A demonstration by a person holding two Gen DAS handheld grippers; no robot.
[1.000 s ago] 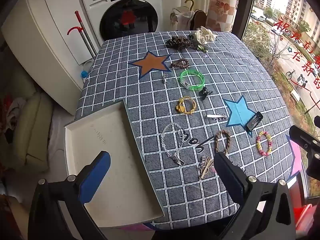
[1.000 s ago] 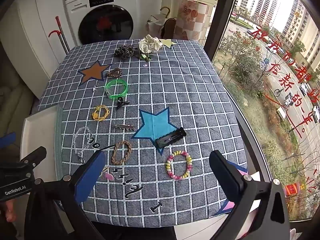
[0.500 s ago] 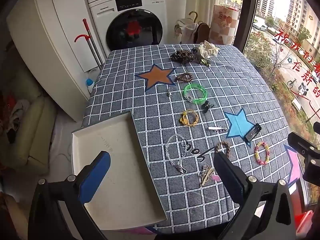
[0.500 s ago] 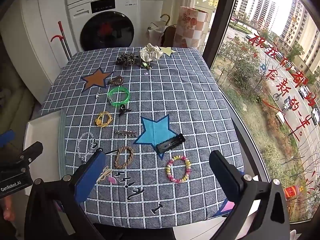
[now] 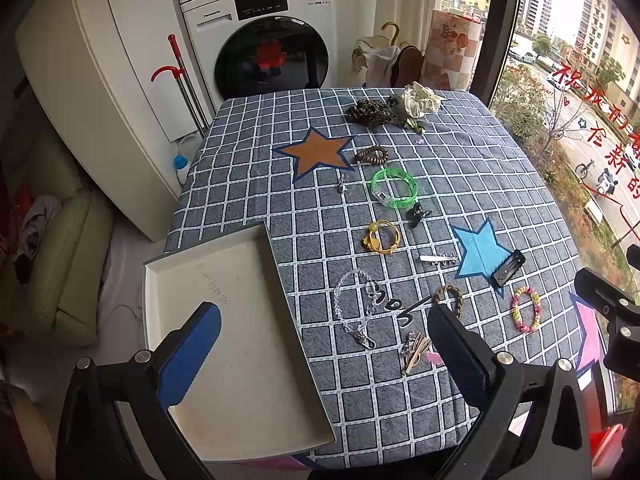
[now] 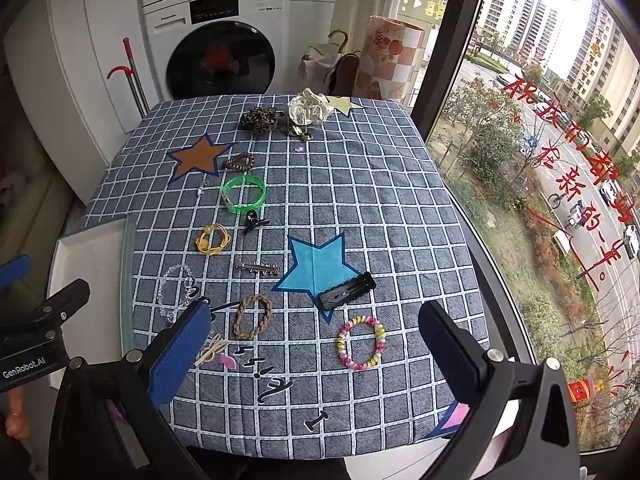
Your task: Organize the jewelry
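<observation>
Jewelry lies in a loose line down the checked tablecloth: a green bangle (image 5: 394, 188), a yellow cord bracelet (image 5: 381, 237), a clear bead chain (image 5: 354, 306), a braided brown bracelet (image 6: 252, 317), a pastel bead bracelet (image 6: 361, 343), a black hair clip (image 6: 346, 290) and a silver clip (image 6: 258, 268). A white tray (image 5: 224, 320) with nothing in it sits at the table's near left corner. My left gripper (image 5: 324, 352) hangs open high above the tray's right edge. My right gripper (image 6: 316, 344) hangs open above the table's near edge, holding nothing.
At the far end lie a brown bead bracelet (image 5: 371, 155), a leopard scrunchie (image 5: 370, 113) and a white scrunchie (image 5: 418, 102). A washing machine (image 5: 260, 40) stands behind the table. A large window (image 6: 560, 160) runs along the right side; a cream sofa (image 5: 48, 256) is left.
Both grippers have pulled back and up from the table, so the table looks smaller and more of the room shows. Nothing on the cloth has moved.
</observation>
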